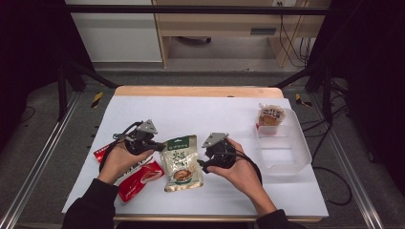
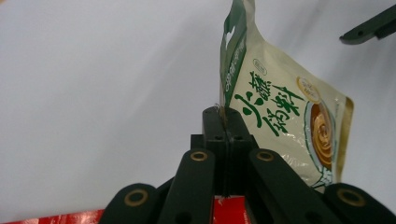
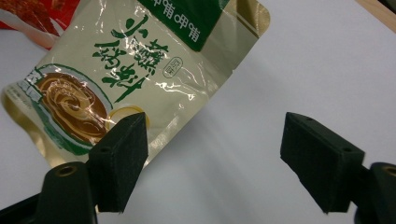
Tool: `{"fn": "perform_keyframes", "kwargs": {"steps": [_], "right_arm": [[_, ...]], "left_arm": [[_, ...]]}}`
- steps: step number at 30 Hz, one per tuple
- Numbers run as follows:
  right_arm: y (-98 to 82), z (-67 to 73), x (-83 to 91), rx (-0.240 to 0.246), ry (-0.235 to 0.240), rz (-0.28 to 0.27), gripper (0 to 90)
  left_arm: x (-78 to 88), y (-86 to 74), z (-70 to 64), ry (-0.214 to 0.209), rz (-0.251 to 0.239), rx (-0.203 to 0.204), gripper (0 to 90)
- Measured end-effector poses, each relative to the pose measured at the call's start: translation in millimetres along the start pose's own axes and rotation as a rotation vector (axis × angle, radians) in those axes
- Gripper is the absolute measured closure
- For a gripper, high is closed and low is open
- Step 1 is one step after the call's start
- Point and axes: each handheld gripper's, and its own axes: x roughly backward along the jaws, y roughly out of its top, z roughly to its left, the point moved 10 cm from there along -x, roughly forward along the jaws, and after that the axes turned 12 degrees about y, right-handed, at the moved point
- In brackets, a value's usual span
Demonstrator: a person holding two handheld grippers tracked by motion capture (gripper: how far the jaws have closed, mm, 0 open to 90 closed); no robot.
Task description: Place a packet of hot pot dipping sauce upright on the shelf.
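A cream pouch [image 1: 180, 163] with a green top band and a picture of brown sauce lies at the middle of the white table. My left gripper [image 1: 160, 145] is shut on its upper left edge. In the left gripper view the jaws [image 2: 226, 119] pinch that thin edge, and the pouch [image 2: 280, 107] stands up from them, tilted. My right gripper [image 1: 206, 160] is just right of the pouch, open. In the right gripper view its pads [image 3: 121, 158] stand wide apart over bare table, with the pouch [image 3: 140, 70] beyond the left pad and untouched.
Two red packets [image 1: 141, 179] [image 1: 102, 152] lie under and beside my left hand. A clear plastic tub [image 1: 286, 152] stands at the right, with a snack packet [image 1: 271, 116] at its far end. The table's wooden far edge [image 1: 198, 91] is behind.
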Motion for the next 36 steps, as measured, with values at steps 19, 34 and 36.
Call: {"fn": "perform_keyframes", "kwargs": {"steps": [19, 34, 36], "right_arm": [[38.2, -9.1, 25.0, 0.111, 0.010, 0.114, 37.8], [48.5, 0.3, 17.4, 0.187, 0.104, 0.189, 65.5], [47.5, 1.0, 16.1, 0.185, 0.108, 0.196, 68.1]], "left_arm": [[23.2, 33.4, -17.8, -0.027, -0.042, -0.088, 90.0], [27.5, 39.4, -22.6, -0.039, -0.053, -0.102, 90.0], [28.1, 39.6, -23.1, -0.041, -0.053, -0.104, 90.0]]}}
